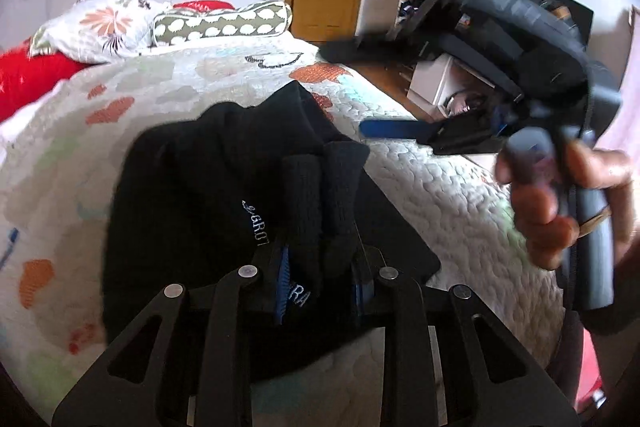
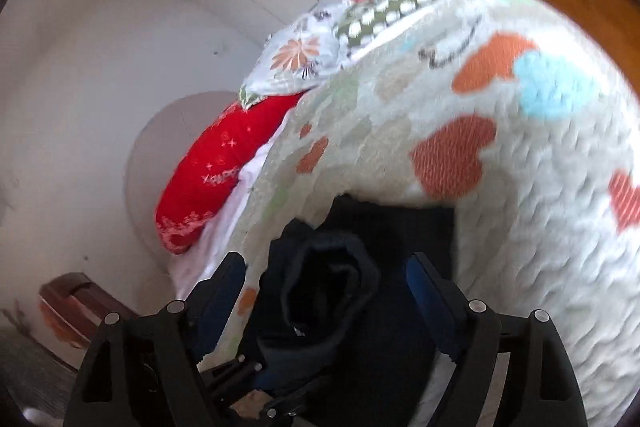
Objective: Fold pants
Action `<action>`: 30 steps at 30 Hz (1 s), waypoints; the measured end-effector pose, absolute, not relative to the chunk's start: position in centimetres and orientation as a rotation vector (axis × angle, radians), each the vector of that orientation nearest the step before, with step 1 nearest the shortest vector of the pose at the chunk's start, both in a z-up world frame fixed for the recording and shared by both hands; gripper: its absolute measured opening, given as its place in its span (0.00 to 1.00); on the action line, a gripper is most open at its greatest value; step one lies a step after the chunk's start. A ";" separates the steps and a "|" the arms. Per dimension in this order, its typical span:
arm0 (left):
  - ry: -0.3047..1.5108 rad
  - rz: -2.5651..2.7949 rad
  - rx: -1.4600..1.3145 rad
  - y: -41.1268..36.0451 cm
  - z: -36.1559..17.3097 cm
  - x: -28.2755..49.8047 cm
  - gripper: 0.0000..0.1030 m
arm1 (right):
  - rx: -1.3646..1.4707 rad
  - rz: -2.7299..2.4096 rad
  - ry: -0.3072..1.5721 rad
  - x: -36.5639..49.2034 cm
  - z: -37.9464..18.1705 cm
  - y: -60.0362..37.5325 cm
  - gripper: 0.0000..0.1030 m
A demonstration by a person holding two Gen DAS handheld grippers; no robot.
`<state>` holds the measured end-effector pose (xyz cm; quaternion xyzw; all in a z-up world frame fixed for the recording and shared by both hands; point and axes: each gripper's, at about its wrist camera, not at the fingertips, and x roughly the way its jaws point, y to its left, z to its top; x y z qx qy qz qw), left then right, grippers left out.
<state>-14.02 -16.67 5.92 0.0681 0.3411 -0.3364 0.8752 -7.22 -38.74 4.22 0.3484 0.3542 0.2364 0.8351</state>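
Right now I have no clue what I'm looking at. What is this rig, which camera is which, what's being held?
No robot here: a person carries a hand-held gripper in each hand, each with a fisheye camera looking along its two fingers.

The left wrist view shows the left hand-held gripper shut on a bunch of the black pants, which lie on a quilted bedspread. The right hand-held gripper and the hand carrying it appear on the right, blurred.

In the right wrist view, the right hand-held gripper has its jaws wide apart; pants fabric sits between them, ungripped. Pillows lie at the bed's far end.
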 end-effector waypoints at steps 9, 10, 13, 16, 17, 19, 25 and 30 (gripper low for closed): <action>0.609 -0.646 0.086 -9.6 8.9 -15.2 0.69 | 0.781 0.557 0.816 -8.0 2.0 -36.3 0.93; 0.614 -0.622 0.085 -9.2 8.7 -14.8 0.69 | 0.782 0.554 0.819 -8.0 1.9 -36.1 0.93; 0.666 -0.570 0.049 -8.1 7.5 -13.4 0.69 | 0.704 0.497 0.906 -7.5 1.0 -34.8 0.93; 0.696 -0.547 0.026 -7.7 6.4 -12.6 0.69 | 0.634 0.482 0.886 -8.0 1.2 -34.0 0.93; 0.709 -0.545 0.024 -7.7 6.0 -12.4 0.69 | 0.627 0.490 0.875 -8.1 1.2 -33.8 0.85; 0.734 -0.539 0.016 -8.1 5.4 -11.8 0.69 | 0.610 0.501 0.874 -7.9 0.9 -33.2 0.40; 0.680 -0.547 0.006 -9.0 7.7 -12.0 0.69 | 0.515 0.500 0.770 -8.3 3.7 -33.2 0.20; 0.742 -0.568 -0.017 -10.8 6.2 -10.7 0.70 | 0.433 0.374 0.790 -9.8 4.2 -36.0 0.20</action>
